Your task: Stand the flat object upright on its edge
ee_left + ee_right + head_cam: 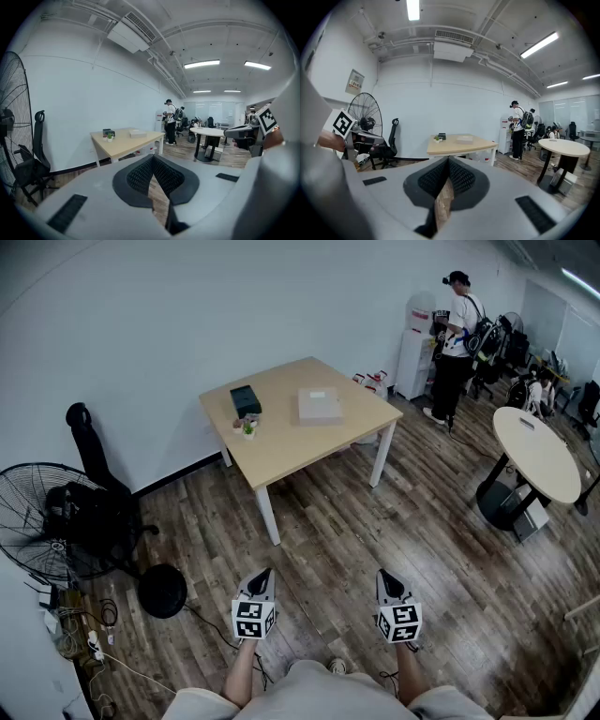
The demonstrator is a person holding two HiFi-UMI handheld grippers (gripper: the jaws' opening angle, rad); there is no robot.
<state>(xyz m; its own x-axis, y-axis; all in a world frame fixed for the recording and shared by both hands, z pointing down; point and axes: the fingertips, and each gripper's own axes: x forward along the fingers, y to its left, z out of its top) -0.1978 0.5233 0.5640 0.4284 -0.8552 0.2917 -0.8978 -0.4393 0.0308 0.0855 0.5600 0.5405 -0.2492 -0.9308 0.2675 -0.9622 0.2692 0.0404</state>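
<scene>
While left fingers (139, 176) and right fingers (430, 178) are pressed together and empty, the box (320, 405) lies flat on the tabletop (281, 446), well ahead of them. It looks light, stiff; pinch one edge.

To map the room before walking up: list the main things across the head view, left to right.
Black round floor fan → dark rectangular box → flat pale rectangular box → standing person in a white shirt → round white table.
</scene>
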